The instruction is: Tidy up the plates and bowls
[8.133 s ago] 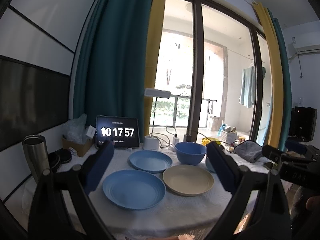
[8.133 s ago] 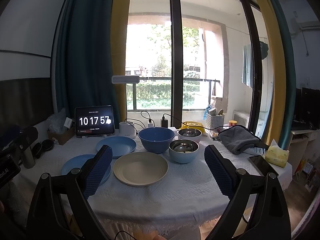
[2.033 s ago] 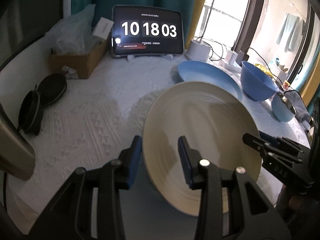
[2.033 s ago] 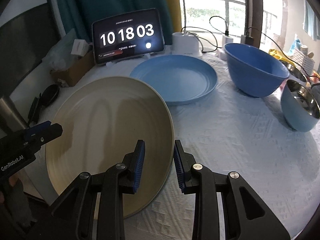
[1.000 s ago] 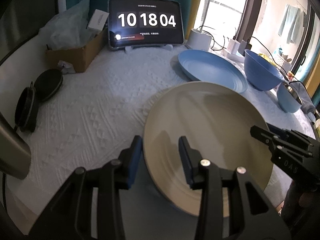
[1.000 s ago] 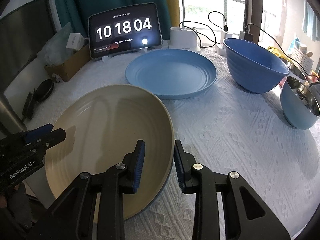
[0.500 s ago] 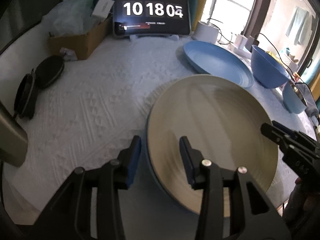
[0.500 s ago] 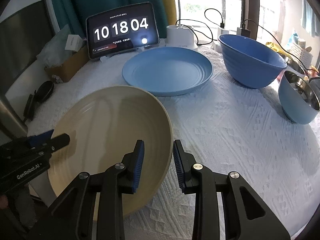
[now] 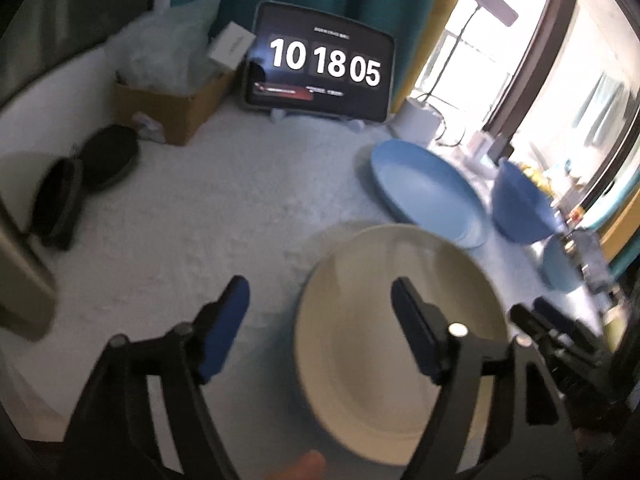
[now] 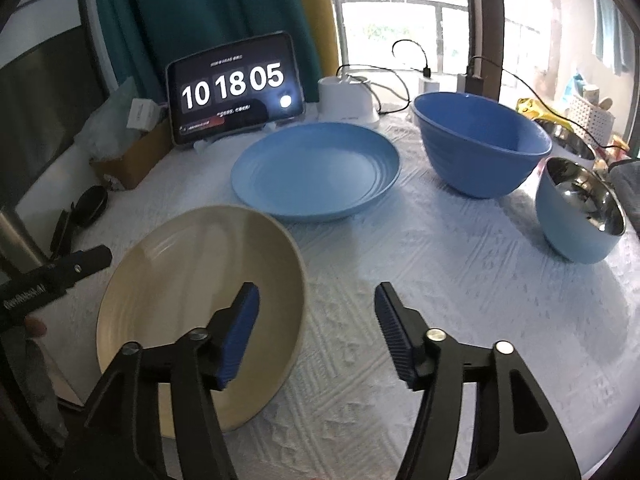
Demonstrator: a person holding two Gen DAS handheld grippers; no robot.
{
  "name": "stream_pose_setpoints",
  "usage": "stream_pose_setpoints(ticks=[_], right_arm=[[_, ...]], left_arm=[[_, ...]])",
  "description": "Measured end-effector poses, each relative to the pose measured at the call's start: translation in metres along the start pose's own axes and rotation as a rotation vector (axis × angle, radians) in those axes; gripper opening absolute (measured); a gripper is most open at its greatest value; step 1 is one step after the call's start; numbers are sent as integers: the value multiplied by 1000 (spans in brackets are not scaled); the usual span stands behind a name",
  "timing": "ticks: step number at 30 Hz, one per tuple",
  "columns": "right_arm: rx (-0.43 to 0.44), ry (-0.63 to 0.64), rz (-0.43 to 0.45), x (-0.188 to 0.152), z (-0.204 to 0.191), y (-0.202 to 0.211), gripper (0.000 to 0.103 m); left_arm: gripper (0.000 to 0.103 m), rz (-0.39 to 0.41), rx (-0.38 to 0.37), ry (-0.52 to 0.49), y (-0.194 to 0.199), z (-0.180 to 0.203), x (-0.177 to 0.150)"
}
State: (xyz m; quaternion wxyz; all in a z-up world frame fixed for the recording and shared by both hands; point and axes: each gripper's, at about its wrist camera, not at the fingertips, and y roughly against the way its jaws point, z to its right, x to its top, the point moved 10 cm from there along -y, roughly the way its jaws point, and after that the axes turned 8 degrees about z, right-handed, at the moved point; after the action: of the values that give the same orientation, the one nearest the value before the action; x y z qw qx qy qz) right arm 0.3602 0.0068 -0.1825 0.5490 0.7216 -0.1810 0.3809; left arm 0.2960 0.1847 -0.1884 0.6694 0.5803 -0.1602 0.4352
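Observation:
A cream plate (image 9: 400, 320) (image 10: 192, 292) lies at the near left of the white tablecloth, with a dark bluish edge showing under its left side. My left gripper (image 9: 318, 292) straddles the plate's left rim and my right gripper (image 10: 316, 294) straddles its right rim. On both, the jaws are opening and the pads stand clear of the rim. A blue plate (image 10: 316, 172) (image 9: 424, 192) sits behind. To its right are a large blue bowl (image 10: 480, 144) (image 9: 524, 208) and a small steel-lined blue bowl (image 10: 580, 216) (image 9: 560, 268).
A tablet clock (image 10: 236, 88) stands at the back beside a white lamp base (image 10: 348, 96) with cables. A cardboard box (image 9: 168, 108), black round lids (image 9: 108, 156) and a steel tumbler (image 9: 20, 280) line the left side. The table's front edge is just below the grippers.
Both grippers' jaws have spread wide off the cream plate's rim, where they were narrow around it. The plate has settled flat. Both hands have drawn back slightly.

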Motion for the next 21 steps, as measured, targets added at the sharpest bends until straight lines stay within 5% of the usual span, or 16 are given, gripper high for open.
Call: stream_pose_setpoints(ticks=[11, 21], right_arm=[[-25, -14, 43, 22, 23, -4, 70], [-62, -42, 54, 45, 44, -25, 70]], left_arm=[[77, 25, 38, -145, -19, 25, 34], [77, -42, -5, -192, -52, 46, 42]])
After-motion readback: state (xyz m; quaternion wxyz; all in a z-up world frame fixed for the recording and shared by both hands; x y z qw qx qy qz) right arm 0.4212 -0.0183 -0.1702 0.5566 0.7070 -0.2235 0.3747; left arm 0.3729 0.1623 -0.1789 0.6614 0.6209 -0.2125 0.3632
